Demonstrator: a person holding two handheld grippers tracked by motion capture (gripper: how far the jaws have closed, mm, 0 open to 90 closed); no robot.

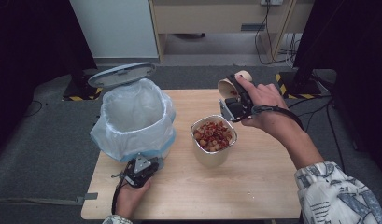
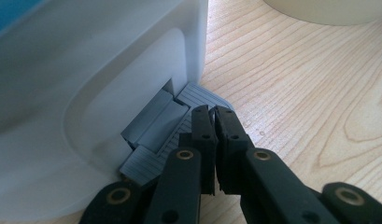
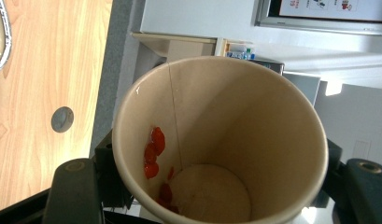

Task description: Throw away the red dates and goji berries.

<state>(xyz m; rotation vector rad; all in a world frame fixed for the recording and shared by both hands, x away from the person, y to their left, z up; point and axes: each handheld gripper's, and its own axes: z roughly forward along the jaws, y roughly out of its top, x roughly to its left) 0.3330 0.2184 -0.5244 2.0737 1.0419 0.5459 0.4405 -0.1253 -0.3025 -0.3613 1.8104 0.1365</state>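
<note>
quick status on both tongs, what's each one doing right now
Left tongs: closed, tips pressing down on the bin's grey pedal.
Right tongs: closed on the paper cup, which is nearly empty and held tipped.

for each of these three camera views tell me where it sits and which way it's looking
High view: above the person's side, looking forward and down on the table; both forearms, left gripper, right gripper.
Left gripper view: on that gripper, looking along its shut jaws at the bin pedal.
Right gripper view: on that gripper, looking into the held paper cup.
Shared: high and right views both show the cup.
</note>
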